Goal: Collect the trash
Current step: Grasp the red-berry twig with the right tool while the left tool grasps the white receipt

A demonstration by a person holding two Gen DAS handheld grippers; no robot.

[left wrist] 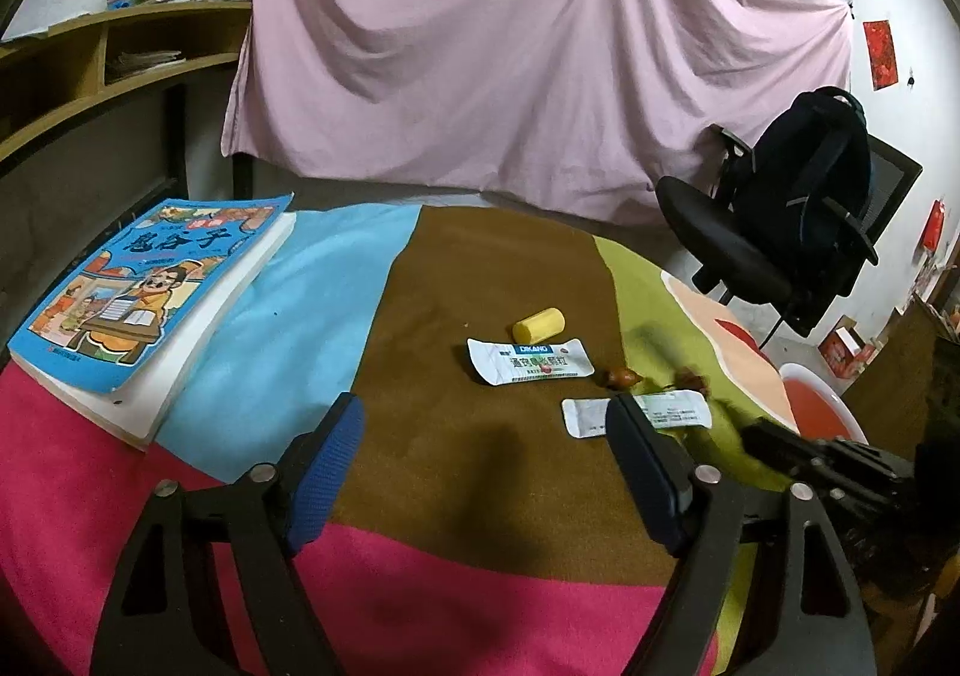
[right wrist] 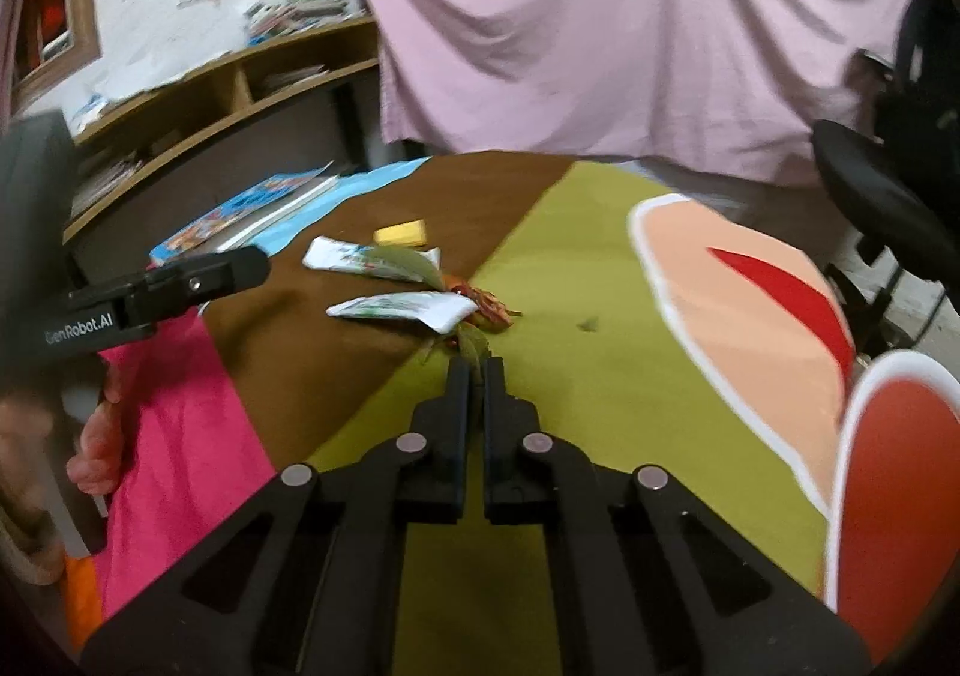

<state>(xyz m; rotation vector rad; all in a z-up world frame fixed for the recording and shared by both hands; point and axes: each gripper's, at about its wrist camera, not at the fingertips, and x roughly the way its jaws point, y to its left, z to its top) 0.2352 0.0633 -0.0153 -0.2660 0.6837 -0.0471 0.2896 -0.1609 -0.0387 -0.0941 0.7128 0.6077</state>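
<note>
Leaf (right wrist: 471,349) — green, limp — pinched by right gripper (right wrist: 476,370); left gripper (left wrist: 486,424) fingers apart.

The desk (left wrist: 480,268) is covered in matt, felt-like cloth in pink, blue, brown and green patches. On it the book (left wrist: 150,292) has a glossy paper cover, and the two sachets (left wrist: 528,361) (left wrist: 672,412) look like smooth, slightly shiny foil or plastic film. The yellow cap (left wrist: 539,323) is smooth plastic. The leaves (right wrist: 474,349) look dull and dry. The left tool (left wrist: 486,466) is matt black plastic with shiny metal pins and rough, knurled blue pads (left wrist: 327,472). The right tool (right wrist: 477,370) is the same matt black plastic. The pink sheet (left wrist: 510,45) behind is soft, creased cloth; the shelf (left wrist: 120,45) looks like wood.
</note>
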